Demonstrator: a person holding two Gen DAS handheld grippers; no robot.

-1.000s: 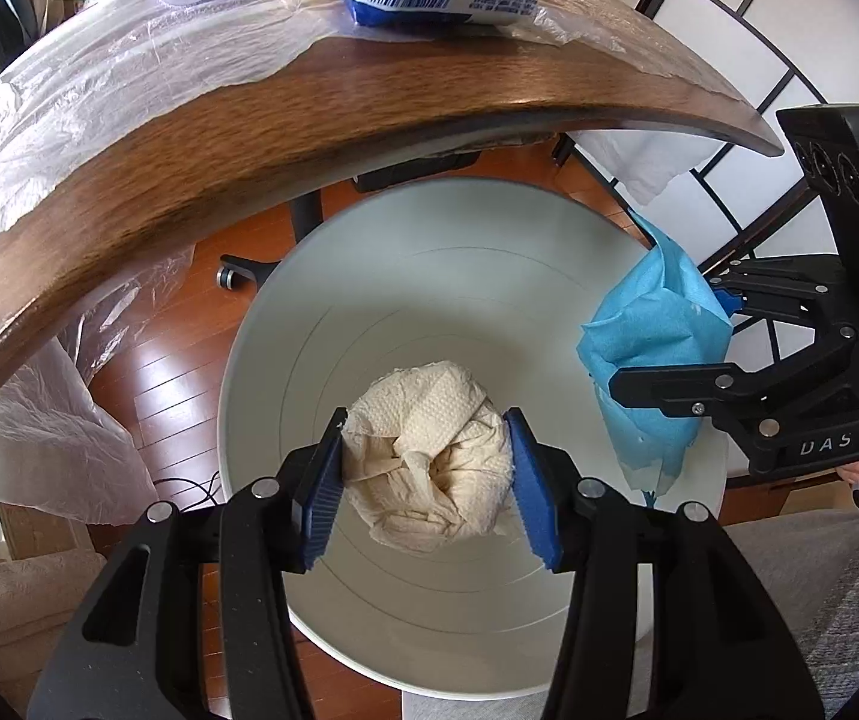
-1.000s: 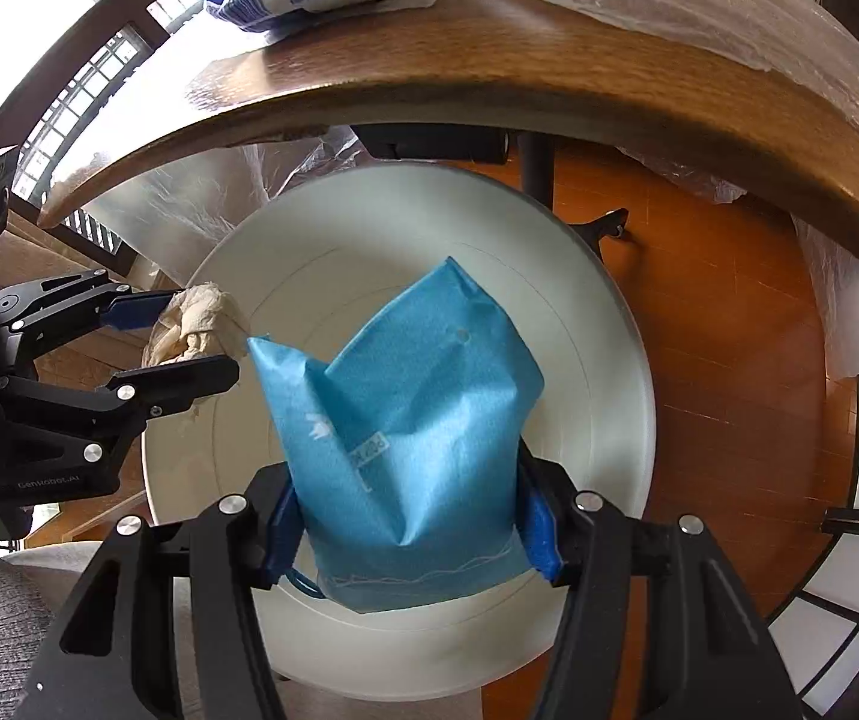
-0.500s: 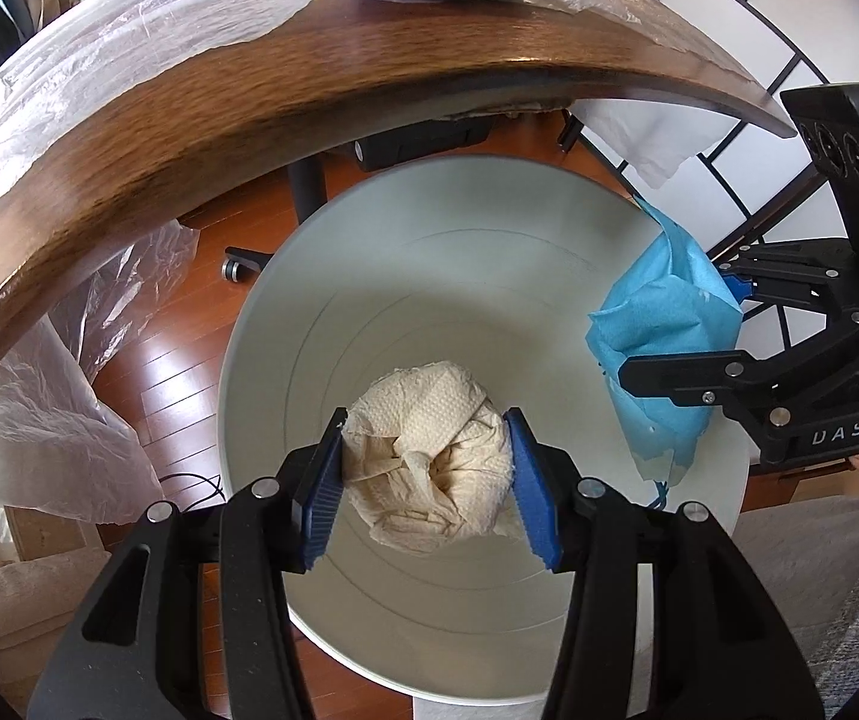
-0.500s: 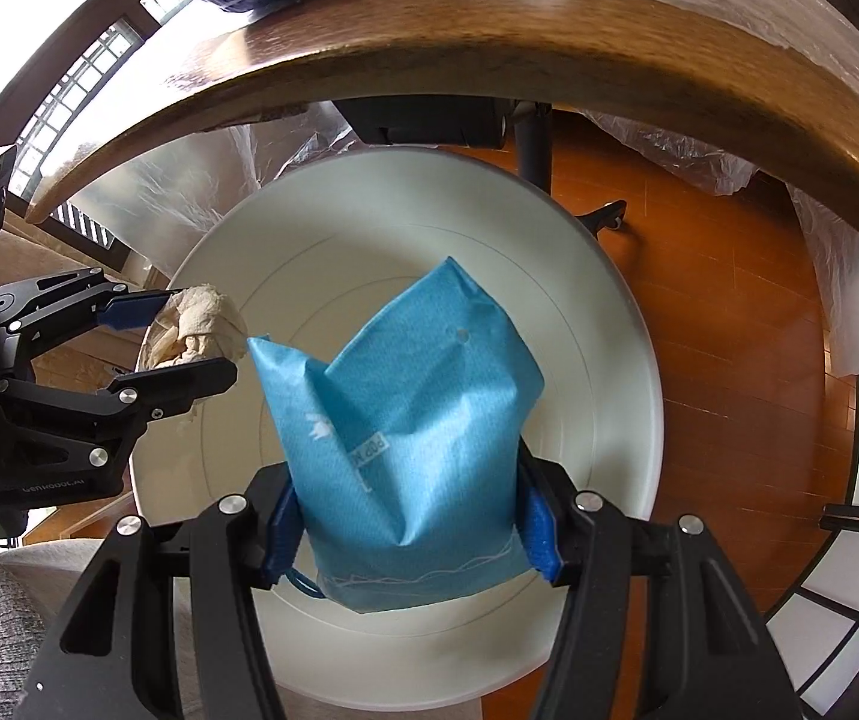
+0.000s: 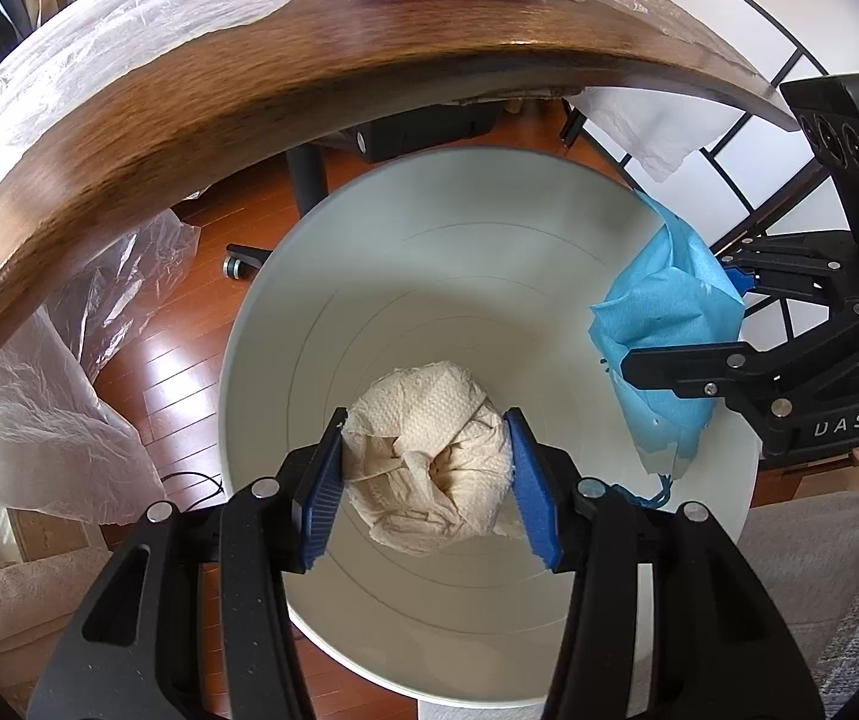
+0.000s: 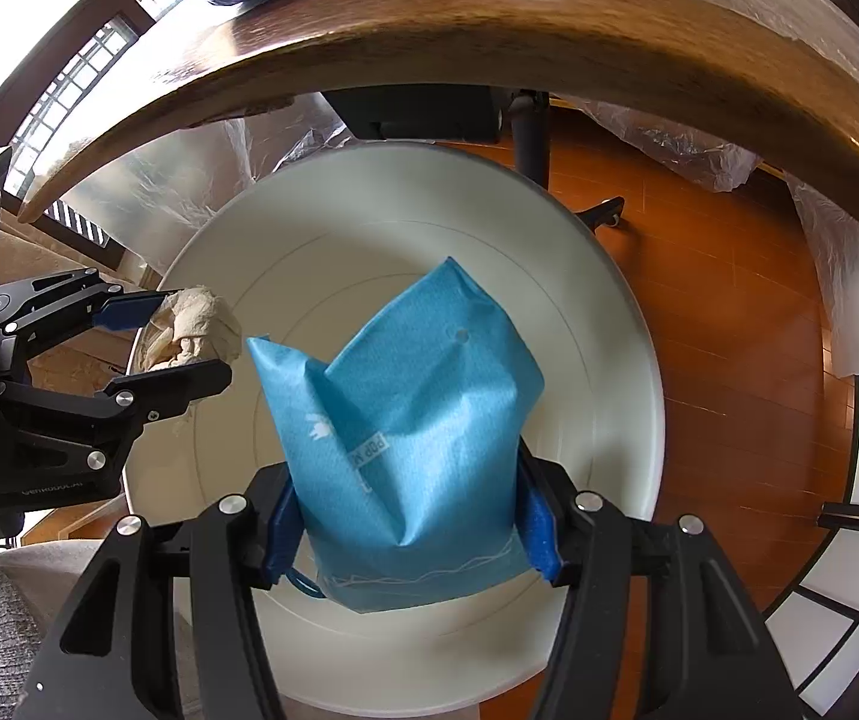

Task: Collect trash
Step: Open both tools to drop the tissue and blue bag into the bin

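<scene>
Trash hangs over the white bin (image 5: 285, 324): left gripper (image 5: 426, 468) pinches a paper wad (image 5: 429, 450), right gripper (image 6: 411, 531) pinches a blue bag (image 6: 405, 432). Next, both release.

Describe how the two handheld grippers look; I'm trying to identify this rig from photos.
Both the left gripper and the right gripper are matte black plastic linkages with silver screw heads and two fingers lined with ribbed blue pads. The right gripper's body carries white "DAS" lettering and three round sockets. No cables show.
</scene>
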